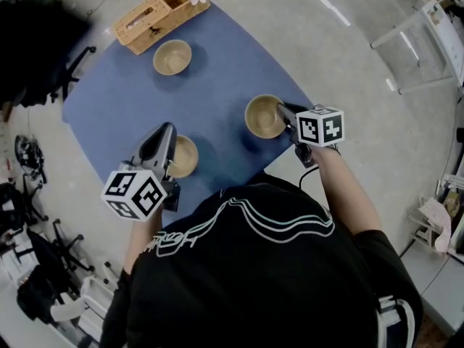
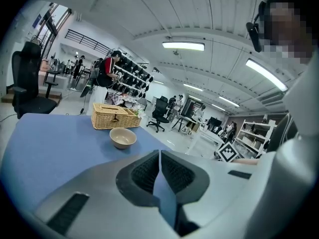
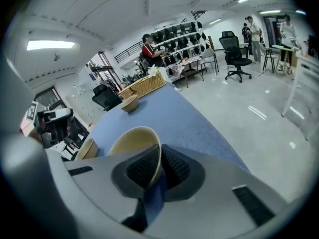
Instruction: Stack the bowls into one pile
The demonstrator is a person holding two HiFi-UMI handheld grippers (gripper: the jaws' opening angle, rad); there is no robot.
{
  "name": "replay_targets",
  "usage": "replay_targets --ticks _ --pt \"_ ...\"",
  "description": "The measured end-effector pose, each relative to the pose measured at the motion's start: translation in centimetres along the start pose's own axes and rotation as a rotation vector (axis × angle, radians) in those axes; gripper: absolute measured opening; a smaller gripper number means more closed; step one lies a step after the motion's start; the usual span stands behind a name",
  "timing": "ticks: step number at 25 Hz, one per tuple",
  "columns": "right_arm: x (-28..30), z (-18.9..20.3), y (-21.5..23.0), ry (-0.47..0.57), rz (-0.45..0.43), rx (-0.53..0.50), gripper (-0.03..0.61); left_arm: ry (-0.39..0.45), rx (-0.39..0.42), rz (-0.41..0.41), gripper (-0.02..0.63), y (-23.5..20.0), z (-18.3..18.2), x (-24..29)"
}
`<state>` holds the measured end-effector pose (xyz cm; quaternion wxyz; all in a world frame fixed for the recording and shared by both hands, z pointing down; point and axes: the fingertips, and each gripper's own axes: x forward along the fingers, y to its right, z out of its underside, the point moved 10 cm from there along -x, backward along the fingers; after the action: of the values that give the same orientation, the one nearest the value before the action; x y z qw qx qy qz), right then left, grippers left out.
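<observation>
Three tan bowls stand apart on the blue table (image 1: 116, 100). My right gripper (image 1: 284, 110) is shut on the near rim of the right-hand bowl (image 1: 262, 116); in the right gripper view the pads pinch that bowl's (image 3: 130, 143) wall at my right gripper's tips (image 3: 159, 152). My left gripper (image 1: 167, 130) lies beside the left edge of the near-left bowl (image 1: 184, 156), jaws shut with nothing between them (image 2: 159, 154); that bowl is hidden in the left gripper view. The third bowl (image 1: 172, 56) sits farther back (image 2: 122, 137).
A wicker basket (image 1: 148, 19) stands at the table's far edge, just behind the far bowl (image 3: 129, 102). Office chairs, shelves and people fill the room beyond. Grey floor surrounds the table, whose right edge runs close to the held bowl.
</observation>
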<state>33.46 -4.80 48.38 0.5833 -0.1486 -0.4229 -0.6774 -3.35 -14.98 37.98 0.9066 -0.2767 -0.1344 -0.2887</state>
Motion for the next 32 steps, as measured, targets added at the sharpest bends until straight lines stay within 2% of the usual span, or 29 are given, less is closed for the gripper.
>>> replay_targets --ticks 5,12,23,32 --pt "0.1 -1.3 -0.3 -0.002 -0.046 -0.013 0.043 0.009 -0.023 -0.02 0.034 -0.3 0.3 0.3" --pt "1.6 -5.5 -1.5 0.006 -0.115 -0.08 0.043 0.027 -0.065 -0.067 0.034 -1.2 0.3 0.9" --pt "6.8 -13.7 -4.5 0.026 -0.236 -0.203 0.043 0.063 -0.133 -0.18 0.034 -3.4 0.6 0.6" --pt "11.4 -18.7 -7.4 0.038 -0.325 -0.291 0.043 0.104 -0.197 -0.27 0.034 -5.0 2.0 -0.1"
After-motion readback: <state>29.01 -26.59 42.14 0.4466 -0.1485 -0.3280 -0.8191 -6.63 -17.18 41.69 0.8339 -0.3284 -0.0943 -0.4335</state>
